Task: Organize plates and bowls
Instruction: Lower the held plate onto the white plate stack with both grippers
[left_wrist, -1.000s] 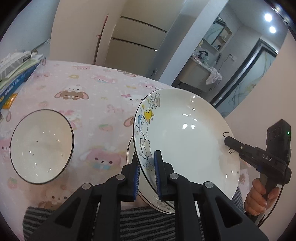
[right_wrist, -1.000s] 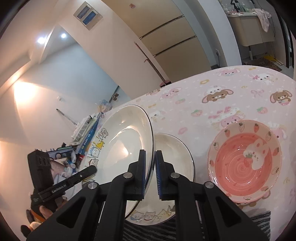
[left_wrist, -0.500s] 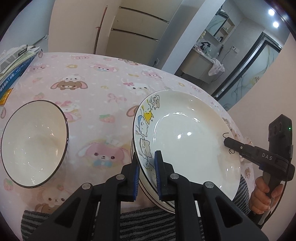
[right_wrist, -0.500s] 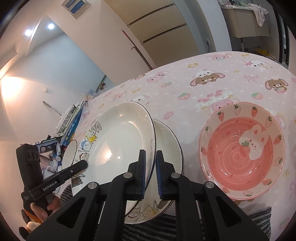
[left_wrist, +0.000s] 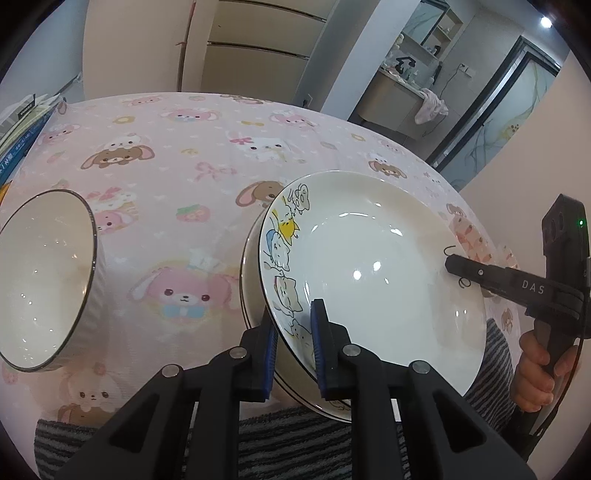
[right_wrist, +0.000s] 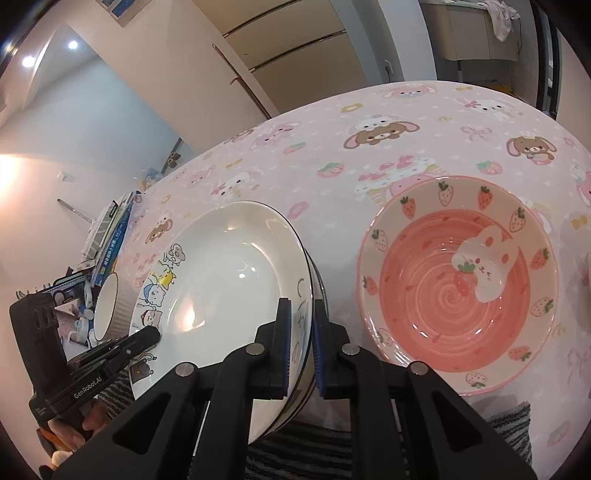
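With both the left gripper (left_wrist: 293, 345) and right gripper (right_wrist: 300, 345) clamped on opposite rims of the cat plate (left_wrist: 369, 273), the person should lower it level and centred onto the plate beneath (left_wrist: 255, 295) before letting the jaws part.

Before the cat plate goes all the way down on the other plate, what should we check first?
1. Left gripper pinching the rim of the cat plate: ok.
2. Right gripper pinching the opposite rim: ok.
3. Cat plate lined up over the lower plate: ok, it sits right above it.
4. Cat plate level: not ok, it is tilted in both views.
5. Cat plate fully resting on the lower plate: cannot tell.
6. Neighbours out of the way: ok, the white bowl and the pink strawberry bowl stand apart from the stack.
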